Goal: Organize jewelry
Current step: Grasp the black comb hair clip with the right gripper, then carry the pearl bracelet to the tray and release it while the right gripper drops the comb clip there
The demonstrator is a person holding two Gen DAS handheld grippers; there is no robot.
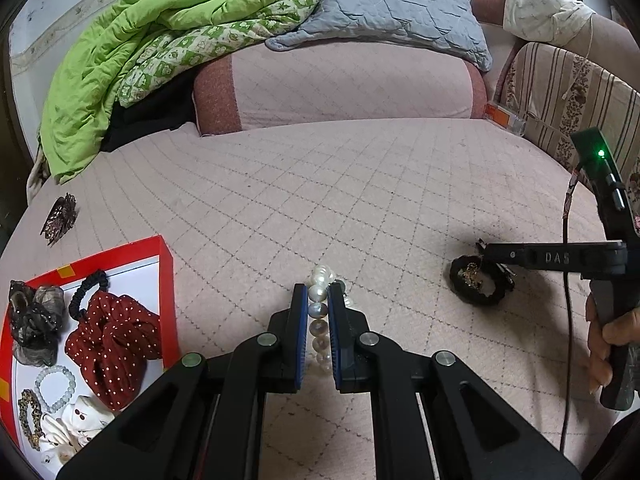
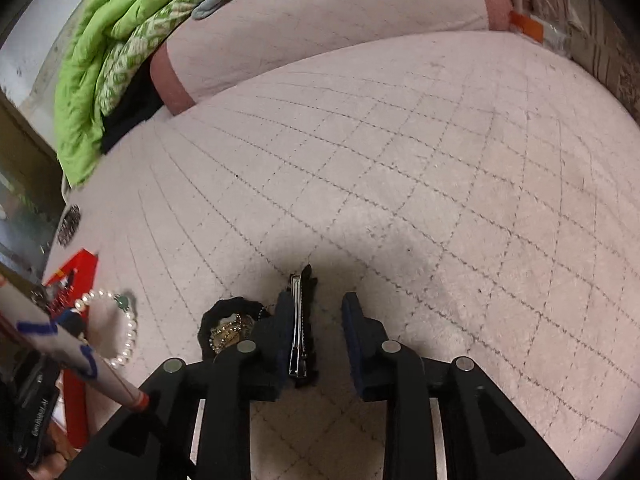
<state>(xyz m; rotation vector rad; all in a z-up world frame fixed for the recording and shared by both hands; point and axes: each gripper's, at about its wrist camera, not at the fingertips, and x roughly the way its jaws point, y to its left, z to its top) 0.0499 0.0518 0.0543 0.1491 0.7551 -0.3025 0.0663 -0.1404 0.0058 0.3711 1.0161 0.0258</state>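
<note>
The left gripper (image 1: pixel 318 300) is pinched on the pearl bracelet (image 1: pixel 320 320), which lies on the pink quilted bedspread (image 1: pixel 360 184). The right gripper (image 2: pixel 316 316) stands wide around a metal hair clip (image 2: pixel 298 328) beside a black scrunchie (image 2: pixel 224 326); whether it touches the clip is hard to tell. Picking up looks to be the step in hand. Next, I'd guess, the pearls need lifting leftward into the red tray (image 1: pixel 166 252), clear of its rim.
</note>
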